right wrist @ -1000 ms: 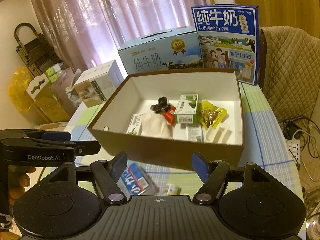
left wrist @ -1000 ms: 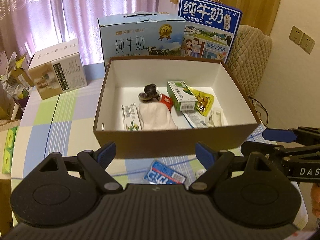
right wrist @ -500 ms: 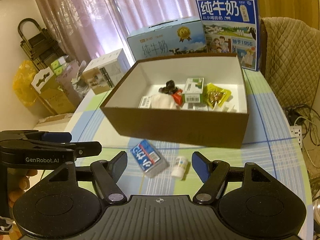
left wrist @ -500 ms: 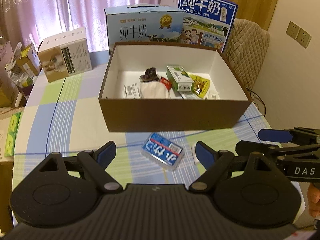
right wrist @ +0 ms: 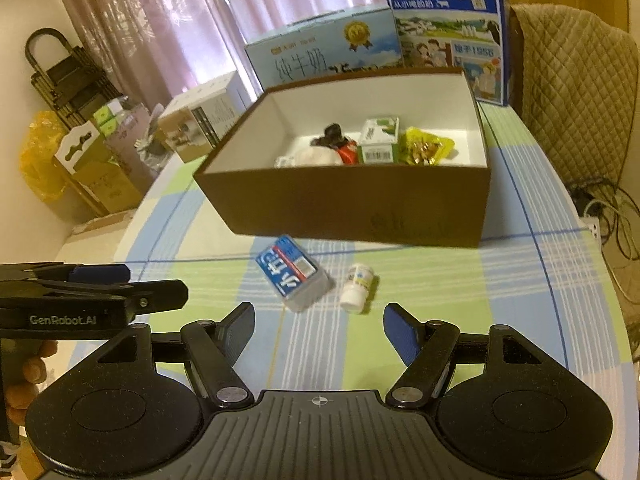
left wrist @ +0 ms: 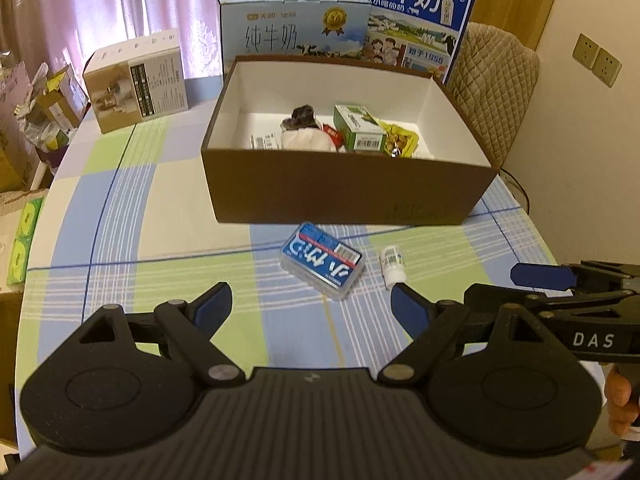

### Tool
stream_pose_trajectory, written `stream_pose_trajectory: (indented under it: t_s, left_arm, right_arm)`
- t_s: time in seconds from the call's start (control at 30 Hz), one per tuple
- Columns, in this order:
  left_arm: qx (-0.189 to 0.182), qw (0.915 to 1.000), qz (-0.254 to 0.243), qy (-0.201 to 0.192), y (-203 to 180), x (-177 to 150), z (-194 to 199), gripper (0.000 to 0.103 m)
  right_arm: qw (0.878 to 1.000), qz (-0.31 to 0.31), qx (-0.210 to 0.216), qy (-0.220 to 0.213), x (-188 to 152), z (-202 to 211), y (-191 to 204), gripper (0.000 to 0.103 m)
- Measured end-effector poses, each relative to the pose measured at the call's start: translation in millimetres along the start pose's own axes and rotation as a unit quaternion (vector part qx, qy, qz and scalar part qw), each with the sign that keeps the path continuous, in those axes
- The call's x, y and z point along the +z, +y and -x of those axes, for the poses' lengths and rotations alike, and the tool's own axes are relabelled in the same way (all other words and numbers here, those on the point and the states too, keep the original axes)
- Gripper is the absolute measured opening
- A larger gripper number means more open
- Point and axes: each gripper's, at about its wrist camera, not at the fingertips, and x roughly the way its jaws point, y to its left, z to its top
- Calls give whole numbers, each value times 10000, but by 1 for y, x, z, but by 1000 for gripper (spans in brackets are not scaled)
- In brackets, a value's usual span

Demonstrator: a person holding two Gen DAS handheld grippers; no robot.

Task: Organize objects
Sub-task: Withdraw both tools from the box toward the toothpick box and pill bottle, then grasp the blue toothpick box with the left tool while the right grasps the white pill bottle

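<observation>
Blue pack [left wrist: 322,260] and white bottle [right wrist: 357,288] lie on the surface just near of the box [left wrist: 344,196]. Bottle sits ahead of the right gripper [right wrist: 319,334], long axis near-far; pack ahead of the left gripper [left wrist: 311,307]. Both sets of fingers wide open, empty.

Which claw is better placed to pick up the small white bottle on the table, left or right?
Probably right. The right claw is open and empty, with the white bottle just ahead of it. From the left claw, the bottle lies off to its right side.

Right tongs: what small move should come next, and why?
Probably lower the right tongs forward onto the small white bottle. They stand open and empty, and the bottle lies on the tablecloth just ahead, still outside the brown box.
</observation>
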Motion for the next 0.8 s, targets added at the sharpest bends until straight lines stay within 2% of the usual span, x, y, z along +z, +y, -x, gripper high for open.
stream_pose_trajectory:
  t_s: [0.8]
  left_arm:
    - [101,9989,-17,448,-3,-12,-34,84]
  right_arm:
    - [9990,25,-184,409,-12,-40,-12,68]
